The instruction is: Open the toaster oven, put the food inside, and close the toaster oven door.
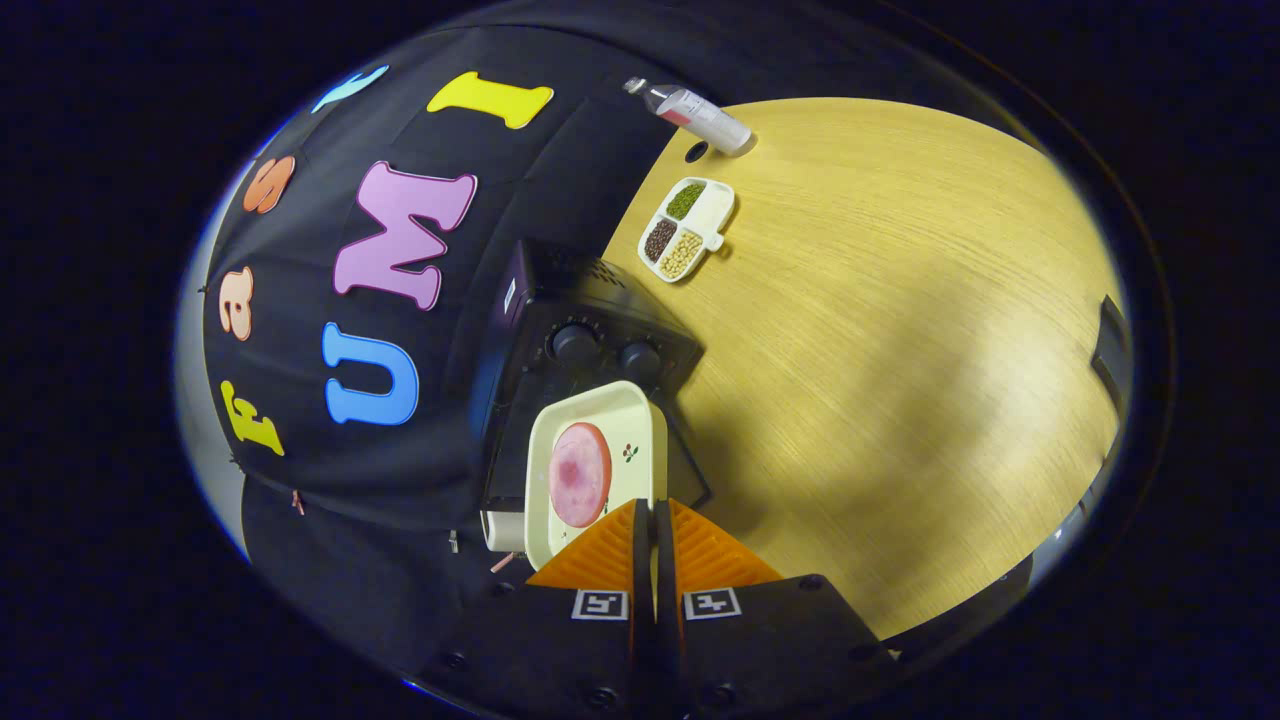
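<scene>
My fingers (655, 520) are pressed together on the near rim of the cream tray (600, 420), which carries a round slice of ham (579, 473). The tray hangs just in front of the black toaster oven (570, 330), over what looks like its lowered door, though I cannot tell that for sure. As I judge it, the step is sliding the food in. I should keep the tray level so the ham does not slip, line it up square with the opening, push straight, and let go only once it rests inside.
</scene>
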A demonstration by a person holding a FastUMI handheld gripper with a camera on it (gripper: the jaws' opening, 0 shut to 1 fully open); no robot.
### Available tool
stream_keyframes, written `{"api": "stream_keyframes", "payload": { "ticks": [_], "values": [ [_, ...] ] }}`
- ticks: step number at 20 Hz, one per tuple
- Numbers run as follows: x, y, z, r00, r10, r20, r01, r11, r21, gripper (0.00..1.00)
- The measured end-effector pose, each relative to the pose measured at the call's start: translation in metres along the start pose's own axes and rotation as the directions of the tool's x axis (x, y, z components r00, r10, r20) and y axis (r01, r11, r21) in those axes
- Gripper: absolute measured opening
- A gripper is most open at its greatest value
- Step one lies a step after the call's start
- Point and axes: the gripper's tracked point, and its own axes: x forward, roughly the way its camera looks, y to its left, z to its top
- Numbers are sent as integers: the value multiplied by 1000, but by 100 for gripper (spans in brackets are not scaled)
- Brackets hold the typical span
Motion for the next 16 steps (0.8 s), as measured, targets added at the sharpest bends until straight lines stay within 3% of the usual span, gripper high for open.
{"api": "stream_keyframes", "payload": {
  "ticks": [7, 16],
  "values": [
    [61, 32, -21, 1000, 15, -14, -15, 1000, 11, 6],
    [146, 70, -1, 993, 58, 105, -67, 994, 88, 6]
  ]
}}
